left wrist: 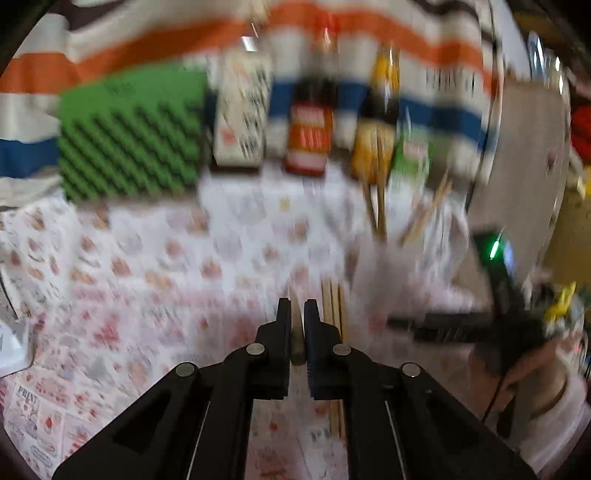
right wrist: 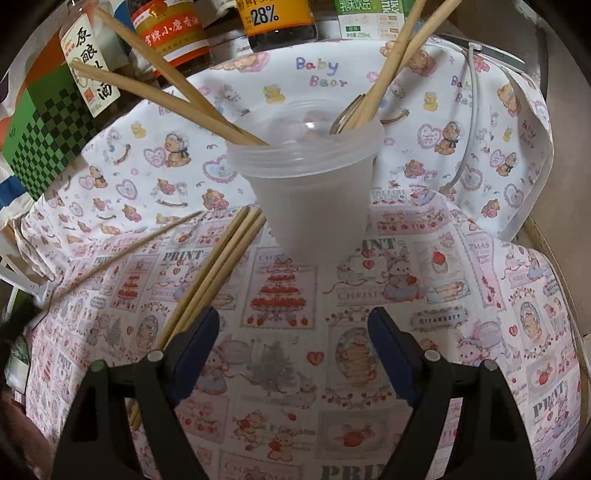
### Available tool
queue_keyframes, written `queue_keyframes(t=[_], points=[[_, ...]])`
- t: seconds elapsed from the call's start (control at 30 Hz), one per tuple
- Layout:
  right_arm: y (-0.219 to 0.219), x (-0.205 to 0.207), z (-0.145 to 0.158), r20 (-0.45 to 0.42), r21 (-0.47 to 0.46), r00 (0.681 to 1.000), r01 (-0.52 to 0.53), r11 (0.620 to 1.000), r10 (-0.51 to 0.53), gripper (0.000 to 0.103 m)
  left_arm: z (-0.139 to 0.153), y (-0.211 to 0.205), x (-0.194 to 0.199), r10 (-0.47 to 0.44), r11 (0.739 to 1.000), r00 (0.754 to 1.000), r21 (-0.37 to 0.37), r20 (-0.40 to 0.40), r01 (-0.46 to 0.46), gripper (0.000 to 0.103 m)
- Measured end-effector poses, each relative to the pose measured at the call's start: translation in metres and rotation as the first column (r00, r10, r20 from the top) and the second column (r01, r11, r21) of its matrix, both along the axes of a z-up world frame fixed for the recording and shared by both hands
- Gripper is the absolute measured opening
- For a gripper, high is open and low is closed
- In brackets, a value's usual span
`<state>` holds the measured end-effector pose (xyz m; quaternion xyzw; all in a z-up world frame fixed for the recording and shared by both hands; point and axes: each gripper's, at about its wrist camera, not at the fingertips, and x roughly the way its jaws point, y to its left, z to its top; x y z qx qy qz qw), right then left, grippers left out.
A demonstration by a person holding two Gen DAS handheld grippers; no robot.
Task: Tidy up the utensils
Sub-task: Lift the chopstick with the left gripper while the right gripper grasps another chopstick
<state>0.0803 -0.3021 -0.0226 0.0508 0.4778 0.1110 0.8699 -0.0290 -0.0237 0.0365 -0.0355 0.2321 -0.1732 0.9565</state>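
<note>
On a tabletop (right wrist: 461,295) covered w/ printed cloths, a translucent plastic cup (right wrist: 314,192) stands upright near the middle, behind both tools. The left tool (left wrist: 297,314) is clamped shut on one wooden chopstick (left wrist: 296,332), gripped between the pads; the view is blurred, so its tip is hard to trace. In the right wrist view a single chopstick also slants toward the lower-left edge, likely the same one. The right tool (right wrist: 293,325) hangs wide open w/ nothing between its pads, just in front of the cup.

Step in hand, as a judgement: pick-up done, carry to cup starting. Next move calls for swinging the stick over the rim, tipping it steeply & letting go so it drops in w/o knocking the light cup; the open tool could steady the cup.

Count: 1 cup. In the cup approx. 4 chopsticks, 2 leaning left (right wrist: 159,85), 2 leaning right (right wrist: 399,59), plus what looks like a metal spoon (right wrist: 341,122). Three loose chopsticks (right wrist: 218,266) lie side by side on the cloth, ends touching the cup's base. Behind: about 3 sauce bottles (right wrist: 170,33), 1 milk carton (right wrist: 369,18), 1 green box (right wrist: 48,125).
</note>
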Motion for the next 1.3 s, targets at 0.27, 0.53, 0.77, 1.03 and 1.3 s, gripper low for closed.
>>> queue_keyframes(t=[0.27, 0.53, 0.77, 1.03, 1.3], points=[[0.001, -0.001, 0.001, 0.01, 0.062, 1.0, -0.01, 0.998, 0.01, 0.073, 0.017, 0.038, -0.008, 0.176, 0.982, 0.973, -0.088, 0.146, -0.165, 0.006], [0.006, 0.013, -0.006, -0.131, 0.216, 0.991, 0.029, 0.976, 0.0, 0.03, 0.019, 0.062, -0.01, 0.28, 0.957, 0.942, -0.136, 0.185, -0.258, 0.006], [0.018, 0.037, -0.004, -0.212, 0.221, 0.971, 0.156, 0.963, -0.109, 0.021, 0.023, 0.063, -0.02, 0.337, 0.942, 0.902, -0.096, 0.27, -0.323, 0.006], [0.041, 0.056, -0.004, -0.181, 0.082, 0.954, 0.257, 0.963, -0.239, 0.017, 0.024, 0.083, -0.015, 0.334, 0.935, 0.924, -0.192, 0.185, -0.3, 0.006], [0.053, 0.059, -0.015, -0.182, 0.059, 0.954, 0.253, 0.966, -0.239, 0.013, 0.028, 0.095, -0.015, 0.351, 0.924, 0.92, -0.22, 0.173, -0.311, 0.006]])
